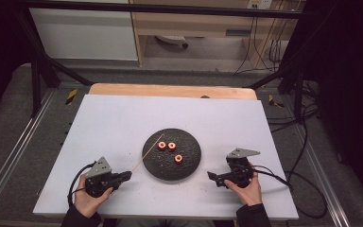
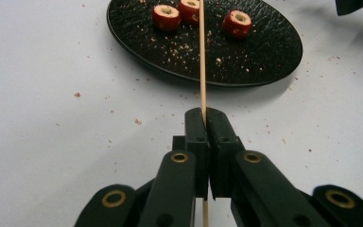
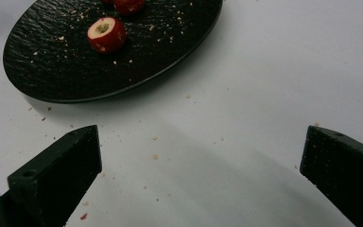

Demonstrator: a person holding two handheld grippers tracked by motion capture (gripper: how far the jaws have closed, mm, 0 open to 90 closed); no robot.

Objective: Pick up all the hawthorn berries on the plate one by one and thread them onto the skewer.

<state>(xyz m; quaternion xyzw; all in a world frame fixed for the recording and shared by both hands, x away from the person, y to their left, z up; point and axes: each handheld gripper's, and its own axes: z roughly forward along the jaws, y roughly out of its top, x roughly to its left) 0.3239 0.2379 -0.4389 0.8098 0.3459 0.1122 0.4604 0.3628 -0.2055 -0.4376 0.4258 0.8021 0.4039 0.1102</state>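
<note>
The left gripper is clamped on a thin wooden skewer, which runs from the jaws up over the near rim of the black plate. On the plate sit three cored red fruit pieces – two side by side, one apart. The right gripper hovers over the worktop just off the plate, jaws wide and empty. The skewer looks light and stiff but likely to snap if bent – best held low, near the jaws, as it is. The pieces look small, soft and easily crushed; a light pinch on the red sides, leaving the cored hole free, seems wisest.
</note>
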